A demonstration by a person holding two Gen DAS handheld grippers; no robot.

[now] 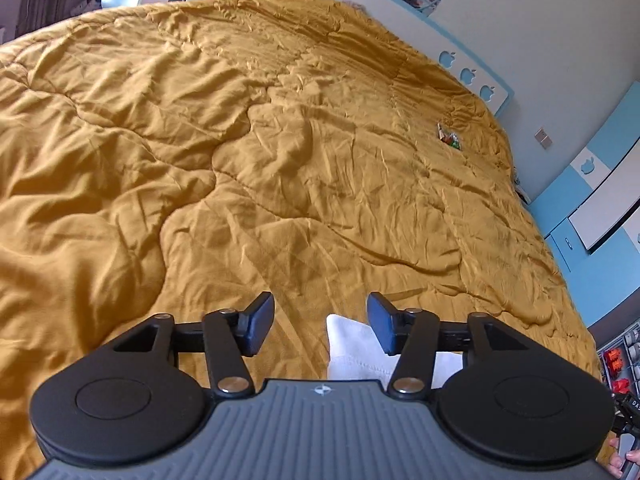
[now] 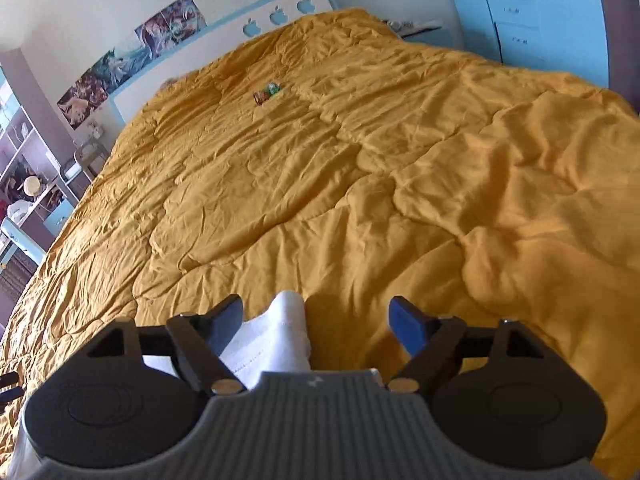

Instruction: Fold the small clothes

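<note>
Both tools hang above a bed covered by a rumpled mustard quilt, and the one thing to fold, a small white garment, lies on that quilt at the near edge, mostly hidden under the tool bodies. The left hand-held gripper has its jaws spread wide with nothing between them; a pointed corner of the white cloth pokes up just inside its right-hand finger. The right hand-held gripper is likewise parted and empty, and in its view the garment shows as a raised hump close to the left-hand finger, with a stitched hem visible lower down. The step in hand looks like taking first hold of the cloth, one tool at each end. To do it well, I would bring each tool down until one finger slides under the fabric's edge and the other lands on top, aiming at the hem or a corner, not the bunched middle, so only the garment's layers are pinched. The soft, wrinkled quilt is the main hazard: pressing too deep could catch a quilt fold along with the cloth. Closing both sides at matching height should keep the piece flat once it is raised. A small colourful wrapper lies well apart near the headboard and is no obstacle.
</note>
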